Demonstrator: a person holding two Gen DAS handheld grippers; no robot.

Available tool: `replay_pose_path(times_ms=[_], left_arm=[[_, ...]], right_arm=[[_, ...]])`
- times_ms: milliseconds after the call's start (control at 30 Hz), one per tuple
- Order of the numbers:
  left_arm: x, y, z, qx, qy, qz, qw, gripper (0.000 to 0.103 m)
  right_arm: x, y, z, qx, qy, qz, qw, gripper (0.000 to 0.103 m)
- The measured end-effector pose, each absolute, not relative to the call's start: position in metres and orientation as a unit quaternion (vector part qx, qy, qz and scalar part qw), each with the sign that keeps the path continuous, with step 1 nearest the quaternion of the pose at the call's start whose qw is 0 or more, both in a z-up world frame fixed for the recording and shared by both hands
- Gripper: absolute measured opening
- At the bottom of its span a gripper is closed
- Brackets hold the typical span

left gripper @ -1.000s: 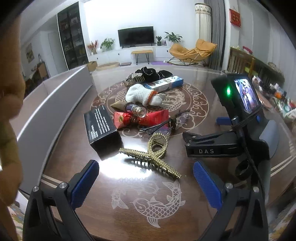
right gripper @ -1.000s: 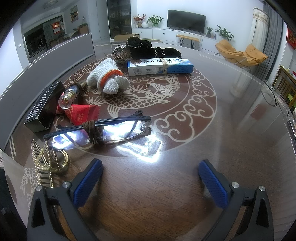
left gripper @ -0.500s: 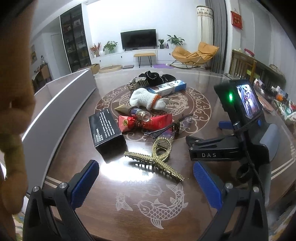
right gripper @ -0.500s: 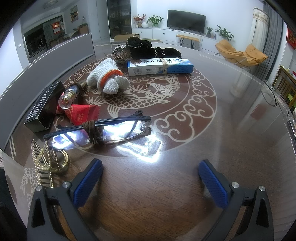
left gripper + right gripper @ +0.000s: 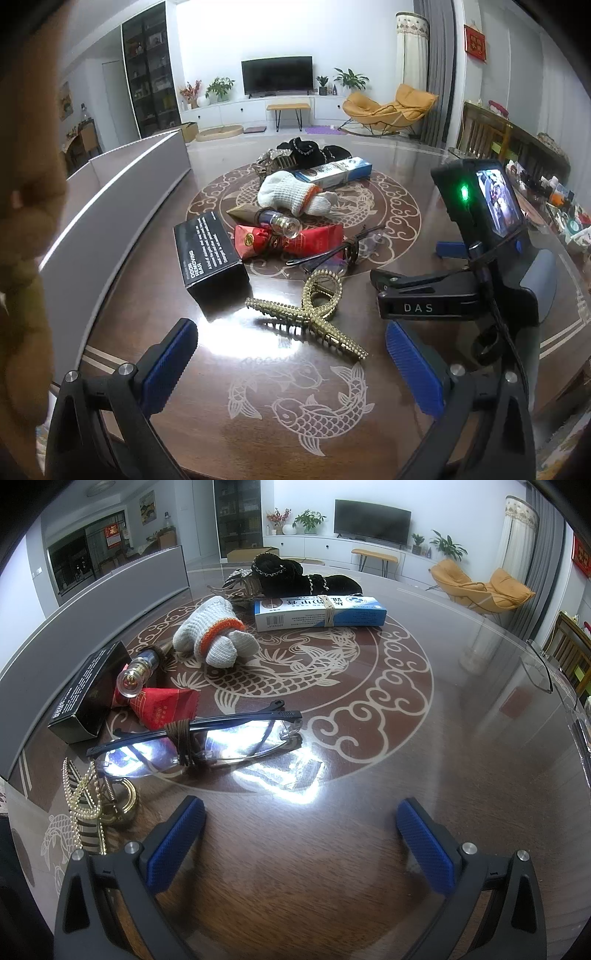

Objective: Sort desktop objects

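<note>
A gold hair claw lies on the round wooden table, just beyond my open left gripper. Behind it sit a black box, a red packet, a small glass bottle, tied glasses, a white glove, a blue-white carton and dark fabric. My right gripper stands open and empty just short of the tied glasses. The hair claw is at its left; the black box, glove and carton lie farther off.
The right gripper's body with its lit screen stands to the right of the hair claw in the left wrist view. A grey curved wall borders the table's left edge. A blurred part of a person fills the left side.
The left wrist view has shifted slightly, with the pile now sitting a little higher and farther off. The right gripper and the objects have not moved.
</note>
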State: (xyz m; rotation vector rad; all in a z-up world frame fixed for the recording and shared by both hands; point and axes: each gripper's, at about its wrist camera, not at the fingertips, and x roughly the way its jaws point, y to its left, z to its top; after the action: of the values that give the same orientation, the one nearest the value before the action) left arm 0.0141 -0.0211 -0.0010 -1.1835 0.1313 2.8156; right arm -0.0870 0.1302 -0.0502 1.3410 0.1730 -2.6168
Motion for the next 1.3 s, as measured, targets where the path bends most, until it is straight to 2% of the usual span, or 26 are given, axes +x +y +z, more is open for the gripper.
replay_pose_path(times_ms=[100,333,833,1067,1300], left_arm=[[0.012,-0.023,-0.003,-0.388,0.044,0.92,0.025,0.103],[-0.004,-0.046,-0.018,-0.409,0.05,0.907,-0.087,0.103],[-0.009,-0.058,-0.023,-0.416,0.068,0.893,-0.159,0.103],[-0.008,-0.044,-0.028,-0.398,0.15,0.877,-0.223,0.103],[-0.012,-0.046,-0.037,-0.417,0.16,0.865,-0.227,0.103]], right_arm=[[-0.087,0.13,-0.05,0.453,0.058,-0.884,0.098,0.103],[-0.087,0.13,-0.05,0.453,0.059,-0.884,0.098,0.103],[-0.087,0.13,-0.05,0.453,0.058,-0.884,0.098,0.103],[-0.087,0.13,-0.05,0.453,0.058,-0.884,0.098,0.103],[-0.087,0.13,-0.05,0.453,0.058,-0.884,0.098,0.103]])
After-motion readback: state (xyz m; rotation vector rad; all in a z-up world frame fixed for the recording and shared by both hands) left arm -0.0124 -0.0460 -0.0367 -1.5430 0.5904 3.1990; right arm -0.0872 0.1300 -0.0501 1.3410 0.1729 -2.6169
